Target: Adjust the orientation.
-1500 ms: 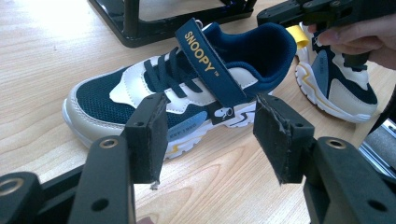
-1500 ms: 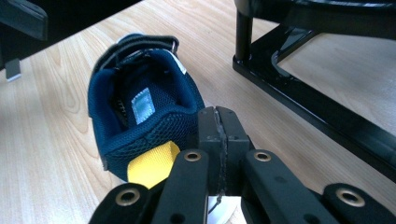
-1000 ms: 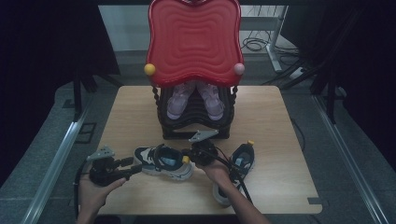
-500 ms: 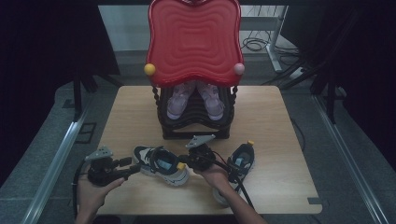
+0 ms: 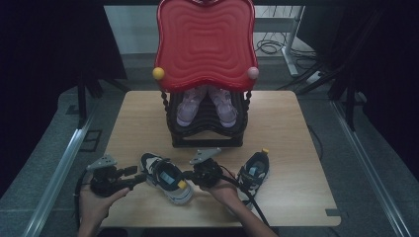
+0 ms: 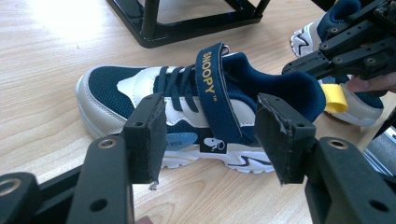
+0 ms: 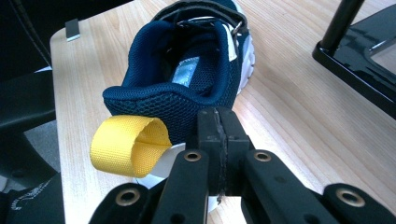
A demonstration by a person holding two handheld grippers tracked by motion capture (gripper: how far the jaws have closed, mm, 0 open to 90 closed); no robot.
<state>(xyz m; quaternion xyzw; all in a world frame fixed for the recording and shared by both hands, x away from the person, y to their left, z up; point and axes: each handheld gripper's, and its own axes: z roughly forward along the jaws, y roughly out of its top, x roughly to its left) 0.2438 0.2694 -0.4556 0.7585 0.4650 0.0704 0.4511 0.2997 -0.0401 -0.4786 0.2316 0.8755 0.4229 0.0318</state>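
My right claw [image 7: 218, 140] has its jaws pressed together at the heel of the near shoe [image 5: 166, 177], beside the yellow loop [image 7: 130, 144]. Whether any heel fabric is really pinched between them I can't quite tell, since the jaw tips hide the contact. My left claw [image 6: 208, 135] stands wide open with nothing in it, held just short of the shoe's side, its pads level with the strap [image 6: 212, 88] and laces.

The shoe lies near the front edge of the table [image 5: 296, 148], left of its partner [image 5: 253, 173] and nearer to me than the black rack [image 5: 207, 123] that holds the pink pair [image 5: 206, 104].

To do this well, I judge I should keep the heel steady with the right claw, bring the left in square across the middle of the shoe, and close on the firm sides below the strap, not on the loose laces. Then lift level, so the toe doesn't droop or drag on the wood.
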